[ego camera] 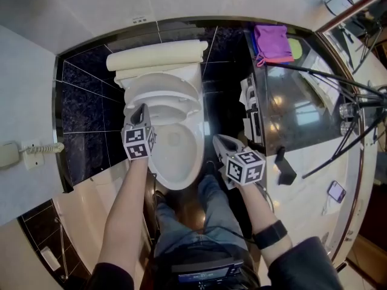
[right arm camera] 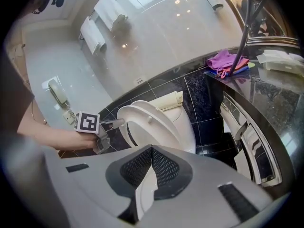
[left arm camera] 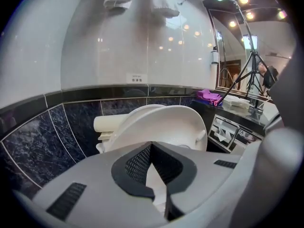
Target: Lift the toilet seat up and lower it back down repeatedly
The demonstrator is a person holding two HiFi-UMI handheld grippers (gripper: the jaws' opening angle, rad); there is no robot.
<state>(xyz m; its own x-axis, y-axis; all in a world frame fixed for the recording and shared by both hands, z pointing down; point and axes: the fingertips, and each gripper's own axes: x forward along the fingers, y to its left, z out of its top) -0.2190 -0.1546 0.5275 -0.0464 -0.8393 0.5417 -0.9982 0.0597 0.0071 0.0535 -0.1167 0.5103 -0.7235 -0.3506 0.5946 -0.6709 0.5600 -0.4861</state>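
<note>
While the toilet seat (ego camera: 163, 89) stands half-raised, I'd move the left hand-held gripper (ego camera: 143, 108), pressed together at the seat's rim, slowly; the right hand-held gripper (ego camera: 217, 139), also closed, hangs apart.

White toilet on dark marbled tile

Beyond the left gripper's (left arm camera: 151, 144) jaws the toilet seat (left arm camera: 166, 126) is plain white, the cistern top (left arm camera: 110, 124) behind it cream, and the wall tiles (left arm camera: 42, 132) blue-black with pale veining. Both grippers are grey with black mesh-textured pads (left arm camera: 137, 165), and their cubes (ego camera: 138, 142) carry black-and-white squares. Up and right of the right gripper's (right arm camera: 152, 149) jaws lies a purple cloth (right arm camera: 227, 61).
</note>
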